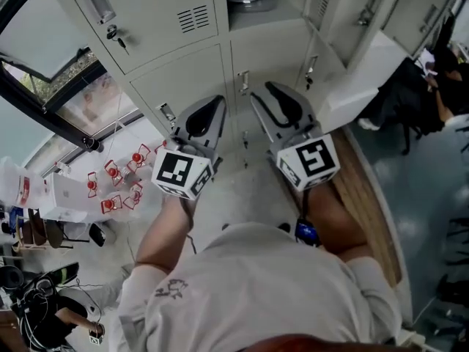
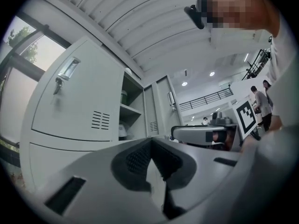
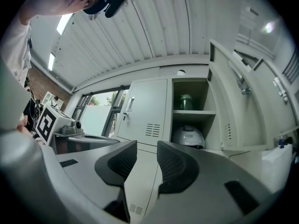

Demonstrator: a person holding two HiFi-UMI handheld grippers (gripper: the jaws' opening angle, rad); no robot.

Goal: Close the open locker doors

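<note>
Lining up on the lockers [image 1: 183,72]; no door is touched yet, so I'd call this the approach step, task barely started.

- Left side of the bank: the door with the handle and vents [image 1: 146,13] looks flush. I read it as shut, no work there.
- Left gripper [image 1: 212,108]: pads meet at the tips, nothing pinched. It's held up in front of the lower doors, clear of the metal.
- Right gripper [image 3: 147,148]: jaws a narrow gap apart, nothing between them. It points at the locker front, also not in contact.
- Right of centre: one open compartment [image 3: 189,120] with a green jar [image 3: 186,101] on the shelf and a white helmet [image 3: 188,136] under it. Its door [image 3: 231,106] is swung out to the right.
- Far right edge of the bank: more doors [image 1: 421,9] stand open. Can't tell the exact count from these views.

Next move, my read: take the right gripper out past the free edge of the nearest open door and push it round to the frame. A flat push with the jaw backs should do, no grip needed. Watch that the helmet sits fully inside before the door comes home.
</note>
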